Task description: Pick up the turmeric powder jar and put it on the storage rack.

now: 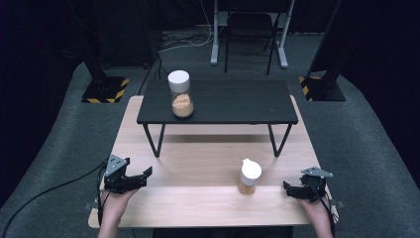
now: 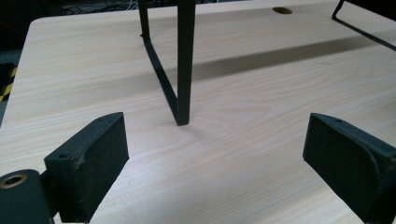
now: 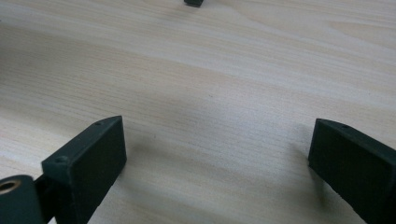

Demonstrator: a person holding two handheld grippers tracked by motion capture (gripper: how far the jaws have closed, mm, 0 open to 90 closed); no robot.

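**Two jars, both grippers empty**

Item 1: small jar (image 1: 250, 177), white cap, tan contents; stood upright on the table (image 1: 198, 198), near front edge, closest to the right gripper (image 1: 292, 189) and likely its target.
Item 2: tall jar (image 1: 181, 94), white lid, stood on the black shelf (image 1: 237, 101), left of centre, well apart from both hands.
Item 3: left gripper (image 1: 141, 176), jaws wide apart, nothing between; pointed at the shelf leg (image 2: 185, 65).
Item 4: right gripper, jaws equally spread, empty, low over bare wood, just beside the small jar.
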